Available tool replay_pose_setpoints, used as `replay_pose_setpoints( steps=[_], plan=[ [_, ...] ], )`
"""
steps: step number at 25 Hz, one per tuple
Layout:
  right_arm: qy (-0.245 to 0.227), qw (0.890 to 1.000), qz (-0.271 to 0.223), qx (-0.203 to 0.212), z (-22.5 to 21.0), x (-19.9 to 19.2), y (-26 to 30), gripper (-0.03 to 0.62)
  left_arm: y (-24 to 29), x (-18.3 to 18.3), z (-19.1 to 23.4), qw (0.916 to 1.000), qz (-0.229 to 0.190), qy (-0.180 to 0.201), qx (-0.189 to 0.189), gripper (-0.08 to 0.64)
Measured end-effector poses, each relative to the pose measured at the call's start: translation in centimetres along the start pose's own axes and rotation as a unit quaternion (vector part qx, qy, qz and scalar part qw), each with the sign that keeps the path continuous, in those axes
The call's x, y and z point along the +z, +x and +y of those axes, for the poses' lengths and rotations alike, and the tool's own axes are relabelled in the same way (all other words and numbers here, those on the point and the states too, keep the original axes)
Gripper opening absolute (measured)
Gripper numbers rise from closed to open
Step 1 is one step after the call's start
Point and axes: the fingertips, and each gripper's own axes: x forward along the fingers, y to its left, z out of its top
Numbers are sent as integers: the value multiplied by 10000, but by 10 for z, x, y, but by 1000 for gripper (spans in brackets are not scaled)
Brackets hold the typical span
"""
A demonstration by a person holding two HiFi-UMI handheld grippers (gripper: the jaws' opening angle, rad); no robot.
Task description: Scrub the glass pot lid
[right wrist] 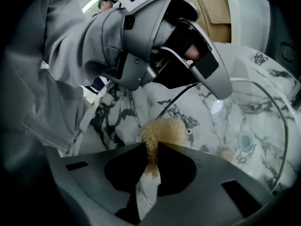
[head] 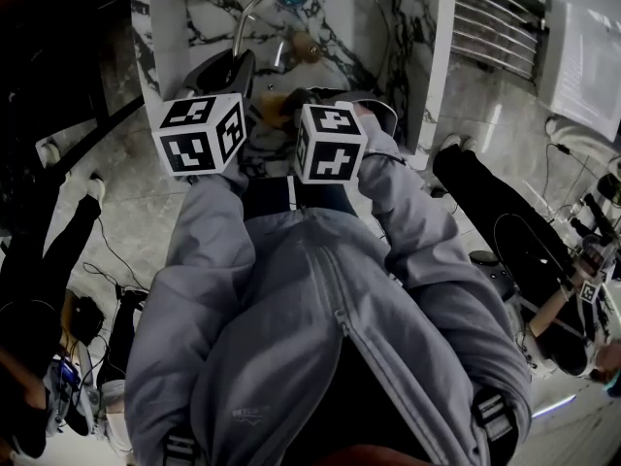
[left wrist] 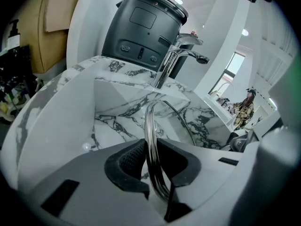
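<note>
Left gripper view: the left claw (left wrist: 151,147) pinches the glass lid (left wrist: 149,117) by its rim, edge-on above the marble sink (left wrist: 113,119). The right claw (right wrist: 152,145) is pressed together on a tan scrub pad (right wrist: 164,130) just ahead at the lid's edge, with open basin beyond.

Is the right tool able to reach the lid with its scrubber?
Probably yes. The right tool pinches the scrubber right beside the lid, which the left tool holds; nothing seems to be between them.

The clear, metal-rimmed glass pot lid (left wrist: 151,126) stands on edge; a tan fibrous scrubber (right wrist: 162,132) sits at its nine o'clock rim.
</note>
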Motion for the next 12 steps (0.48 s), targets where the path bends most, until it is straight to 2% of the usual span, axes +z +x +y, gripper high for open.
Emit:
replay_pose_setpoints(
  steps=[3,6,12],
  plan=[
    [172,9992,-206,291,6,1,-5,52,-2,1,0,10000,27,35,-5,84],
    [354,9973,-494,401,7,6,-16,52,-5,2,4,10000,72,52,38,86],
    [503,9948,-859,199,-4,13,-41,52,-16,2,21,9996,197,29,223,86]
  ],
)
